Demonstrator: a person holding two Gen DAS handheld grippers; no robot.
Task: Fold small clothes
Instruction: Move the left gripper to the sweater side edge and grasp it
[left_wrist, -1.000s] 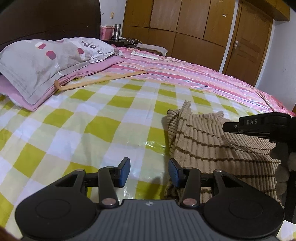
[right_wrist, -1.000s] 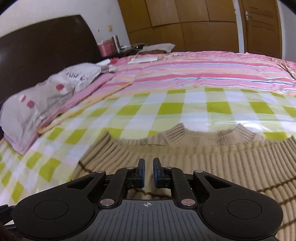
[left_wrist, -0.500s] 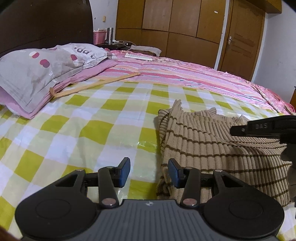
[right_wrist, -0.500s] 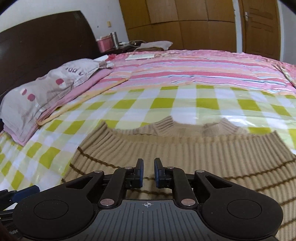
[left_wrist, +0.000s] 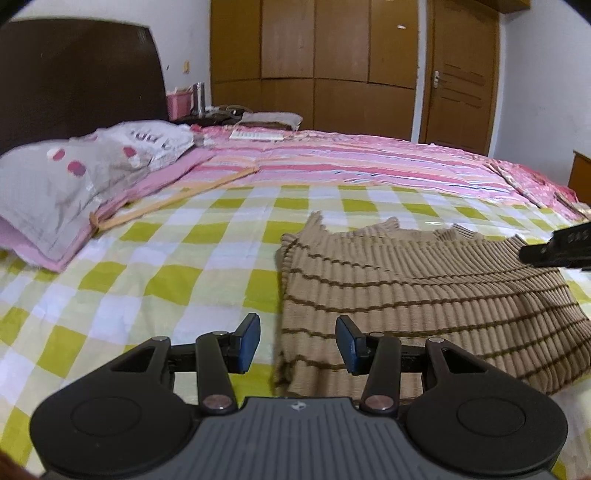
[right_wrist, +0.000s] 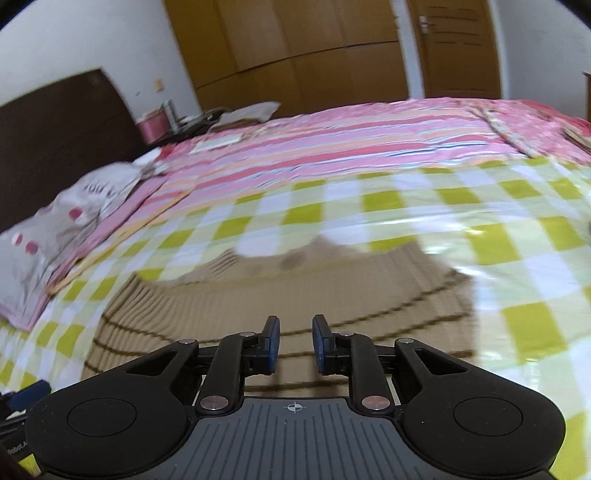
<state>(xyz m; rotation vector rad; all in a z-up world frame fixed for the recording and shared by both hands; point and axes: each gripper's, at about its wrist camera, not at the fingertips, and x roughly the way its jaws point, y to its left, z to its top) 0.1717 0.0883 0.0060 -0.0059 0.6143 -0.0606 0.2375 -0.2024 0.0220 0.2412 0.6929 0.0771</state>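
A tan ribbed sweater (left_wrist: 424, 291) with thin brown stripes lies folded on the green-and-white checked sheet (left_wrist: 147, 280). My left gripper (left_wrist: 297, 343) hovers open over the sweater's near left edge with nothing between its blue pads. Part of the right gripper's black body (left_wrist: 557, 247) shows at the right edge of the left wrist view. In the right wrist view the sweater (right_wrist: 295, 295) is blurred below my right gripper (right_wrist: 294, 343), whose jaws are opening with nothing between them.
A grey pillow with pink dots (left_wrist: 74, 184) lies on a pink one at the left, by the dark headboard (left_wrist: 74, 81). A pink striped quilt (left_wrist: 351, 162) covers the far bed. Wooden wardrobes (left_wrist: 314, 66) and a door (left_wrist: 461, 77) stand behind.
Both grippers have drawn back from the sweater, so more of it shows. The right gripper's jaws have widened and its view has swung and rolled. The left jaws keep the same gap.
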